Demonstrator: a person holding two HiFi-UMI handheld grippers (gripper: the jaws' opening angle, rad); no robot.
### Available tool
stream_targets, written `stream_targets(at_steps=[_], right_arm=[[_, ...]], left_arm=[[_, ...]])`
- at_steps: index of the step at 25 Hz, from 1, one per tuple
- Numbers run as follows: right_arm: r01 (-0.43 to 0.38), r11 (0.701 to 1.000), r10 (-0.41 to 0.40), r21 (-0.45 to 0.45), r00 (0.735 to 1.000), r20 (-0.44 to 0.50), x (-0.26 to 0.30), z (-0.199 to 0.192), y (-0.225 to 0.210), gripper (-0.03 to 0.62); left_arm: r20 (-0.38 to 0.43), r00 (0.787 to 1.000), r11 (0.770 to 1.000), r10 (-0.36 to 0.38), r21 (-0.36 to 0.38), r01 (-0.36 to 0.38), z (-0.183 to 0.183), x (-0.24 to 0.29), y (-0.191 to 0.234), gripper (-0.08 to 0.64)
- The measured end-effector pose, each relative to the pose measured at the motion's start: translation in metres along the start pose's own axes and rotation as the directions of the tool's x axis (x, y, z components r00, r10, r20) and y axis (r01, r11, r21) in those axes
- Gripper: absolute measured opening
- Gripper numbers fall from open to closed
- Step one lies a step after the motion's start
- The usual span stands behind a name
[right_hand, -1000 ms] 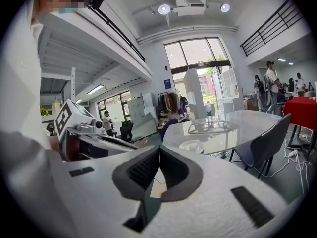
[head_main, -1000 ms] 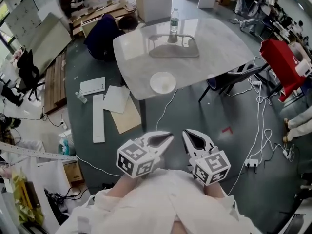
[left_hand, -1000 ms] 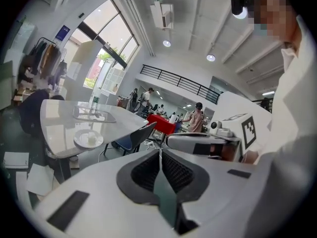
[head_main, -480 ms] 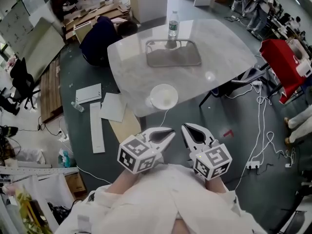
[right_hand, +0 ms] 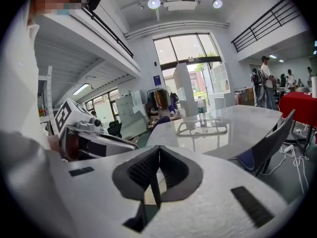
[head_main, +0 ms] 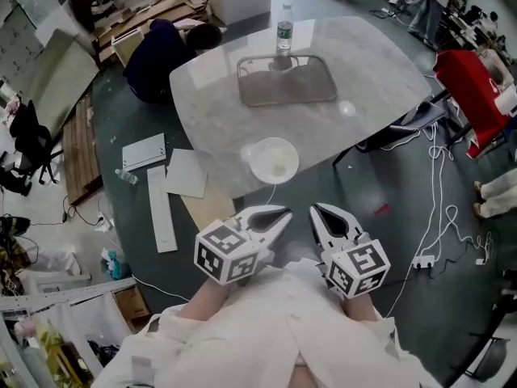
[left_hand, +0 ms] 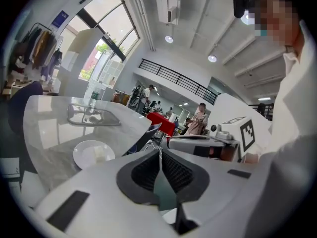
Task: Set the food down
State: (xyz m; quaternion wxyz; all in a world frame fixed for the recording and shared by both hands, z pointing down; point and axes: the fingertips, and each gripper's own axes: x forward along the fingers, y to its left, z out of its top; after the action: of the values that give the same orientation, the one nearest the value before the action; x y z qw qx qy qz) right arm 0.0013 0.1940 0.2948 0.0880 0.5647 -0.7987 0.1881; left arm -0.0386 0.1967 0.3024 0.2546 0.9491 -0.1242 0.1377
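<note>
Holding both claws low by the body, short of the tabletop (head_main: 371,63). The left claw (head_main: 283,215) and right claw (head_main: 317,210) are each pinched fully together with nothing between the jaws; this is probably a rest posture, since nothing needs carrying. A pale food piece (left_hand: 101,153) lies on the white plate (head_main: 260,148) at the tabletop's near edge, beyond both claw tips and clear of them.

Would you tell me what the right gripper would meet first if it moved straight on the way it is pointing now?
Probably the near edge of the marble table, about where the white plate sits, judging by the right gripper's heading in the head view. Its height against the tabletop is hard to judge.
</note>
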Motion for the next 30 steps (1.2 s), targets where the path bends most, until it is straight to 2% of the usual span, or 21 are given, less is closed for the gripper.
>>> stream_targets(at_steps=[5,8,16,20,30], right_arm=[[0.047,0.999,-0.047,0.022,0.999,-0.015,-0.001,0.004,-0.032,0.003],[0.039,0.999,-0.037,0.037,0.999,-0.039,0.013,0.007,-0.046,0.003],[-0.091,0.996,0.089,-0.017,0.992,-0.086,0.068,0.025,-0.057,0.003],[-0.188,0.982,0.182,-0.032,0.974,-0.136,0.09,0.033,-0.071,0.003],[-0.268,0.963,0.26,-0.029,0.952,-0.165,0.131,0.056,-0.12,0.003]], left_arm=[[-0.002,1.0,1.0,-0.011,-0.013,0.011,0.004,0.015,0.005,0.026],[-0.006,1.0,1.0,0.005,-0.02,-0.005,0.011,0.026,0.014,0.026],[0.034,0.996,0.994,0.086,-0.072,-0.083,0.038,0.045,0.064,0.026],[0.032,0.992,0.99,0.119,-0.08,-0.116,0.06,0.067,0.09,0.026],[0.047,0.983,0.978,0.179,-0.113,-0.173,0.104,0.11,0.121,0.026]])
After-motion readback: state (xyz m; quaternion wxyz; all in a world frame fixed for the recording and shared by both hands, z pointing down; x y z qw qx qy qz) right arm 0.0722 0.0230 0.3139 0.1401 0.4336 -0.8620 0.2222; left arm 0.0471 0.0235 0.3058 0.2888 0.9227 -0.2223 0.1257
